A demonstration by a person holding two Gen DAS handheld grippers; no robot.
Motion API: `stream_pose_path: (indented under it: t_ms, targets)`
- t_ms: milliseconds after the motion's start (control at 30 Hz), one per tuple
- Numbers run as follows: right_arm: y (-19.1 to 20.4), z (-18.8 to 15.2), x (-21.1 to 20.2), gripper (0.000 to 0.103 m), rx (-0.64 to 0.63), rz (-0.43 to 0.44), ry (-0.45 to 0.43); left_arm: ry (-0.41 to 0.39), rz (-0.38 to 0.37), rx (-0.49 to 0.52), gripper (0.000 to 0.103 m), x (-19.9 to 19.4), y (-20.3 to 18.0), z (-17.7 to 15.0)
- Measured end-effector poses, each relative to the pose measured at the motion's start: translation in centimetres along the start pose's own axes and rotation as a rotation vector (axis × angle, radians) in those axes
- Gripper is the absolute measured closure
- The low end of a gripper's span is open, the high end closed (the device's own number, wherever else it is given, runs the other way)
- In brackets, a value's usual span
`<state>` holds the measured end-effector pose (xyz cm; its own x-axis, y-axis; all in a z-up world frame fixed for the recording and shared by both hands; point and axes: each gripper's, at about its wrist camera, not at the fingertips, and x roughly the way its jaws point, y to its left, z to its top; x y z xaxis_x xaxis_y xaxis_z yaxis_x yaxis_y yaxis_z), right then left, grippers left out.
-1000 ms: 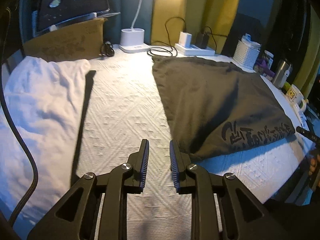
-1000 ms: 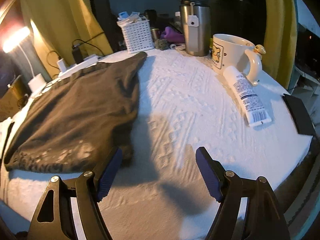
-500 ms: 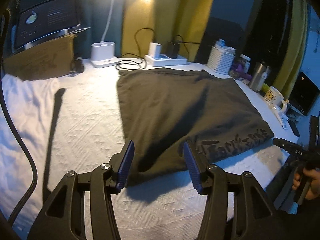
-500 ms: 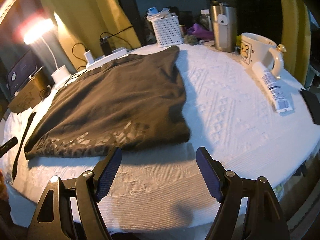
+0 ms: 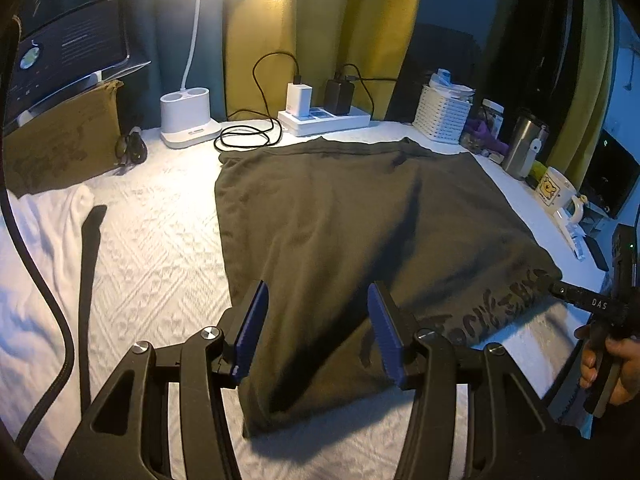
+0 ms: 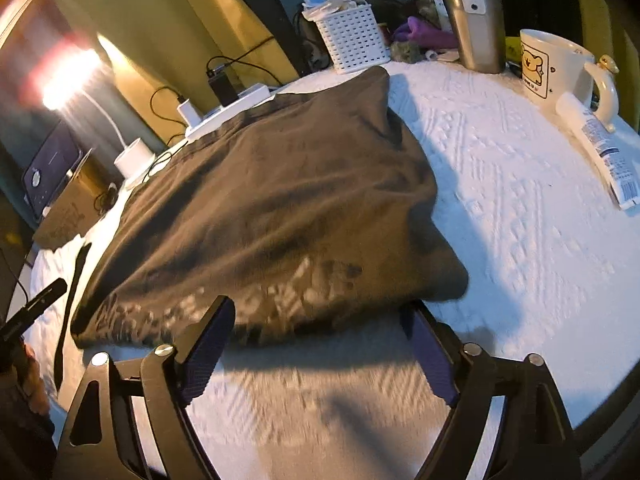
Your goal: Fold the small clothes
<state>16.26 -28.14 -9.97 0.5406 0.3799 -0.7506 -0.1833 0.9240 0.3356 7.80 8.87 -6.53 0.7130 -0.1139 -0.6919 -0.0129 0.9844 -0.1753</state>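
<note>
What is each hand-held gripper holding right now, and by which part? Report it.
Nothing is held. The left hand-held gripper is open above the near edge of the dark garment, its pads clear of it. The right hand-held gripper is opening, just short of that edge.

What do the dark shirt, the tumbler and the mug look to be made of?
Shirt: soft matte knit, likely cotton; it drapes and creases, with a faded print at the hem. Tumbler: brushed metal, probably stainless steel, from its dull grey sheen. Mug: glossy glazed ceramic, cream with a printed cartoon.
</note>
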Motion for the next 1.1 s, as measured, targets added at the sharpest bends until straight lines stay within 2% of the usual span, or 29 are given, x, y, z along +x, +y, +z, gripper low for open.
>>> stream_pose_path:
  t_ms: [133,267,433,533,633,700,867,900,967,1033,1100]
  targets:
    - [0.1,1.3,1.1,0.01,0.02,0.006,-0.001,0.018,0.011,-0.004,0.051,1.3,0.9,1.1]
    - [-0.4,2.2,1.7,0.01,0.059,0.006,-0.012,0.033,0.017,-0.008,0.051,2.4,1.5,1.9]
    - [-1.9,1.8,0.9,0.01,0.183,0.021,-0.021,0.055,0.019,-0.004,0.051,3.8,2.1,2.6]
    - [-2.0,1.9,0.7,0.01,0.198,-0.006,-0.015,0.075,0.017,-0.009,0.051,4.7,2.6,2.9]
    - [-2.3,3.0,1.6,0.01,0.21,-0.007,-0.046,0.09,0.012,-0.002,0.051,5.3,2.7,3.1]
    - [-2.8,4.1,2.4,0.01,0.234,0.02,-0.072,0.087,0.007,0.009,0.051,5.1,2.6,3.5]
    - [-4.6,6.5,4.5,0.011,0.331,0.157,-0.132,0.062,0.021,0.005,0.051,4.4,3.4,4.3]
    - [-4.6,6.8,4.8,0.015,0.323,0.164,-0.137,0.06,0.026,-0.003,0.051,4.3,3.6,4.4]
    - [-4.4,7.3,5.8,0.059,0.316,0.157,-0.109,0.059,0.034,-0.017,0.051,4.2,4.1,4.5]
    - [-4.6,7.5,6.8,0.073,0.323,0.175,-0.1,0.063,0.039,-0.02,0.051,4.3,4.3,4.5]
    - [-4.5,7.6,7.0,0.078,0.314,0.173,-0.098,0.067,0.04,-0.017,0.051,4.4,4.4,4.5]
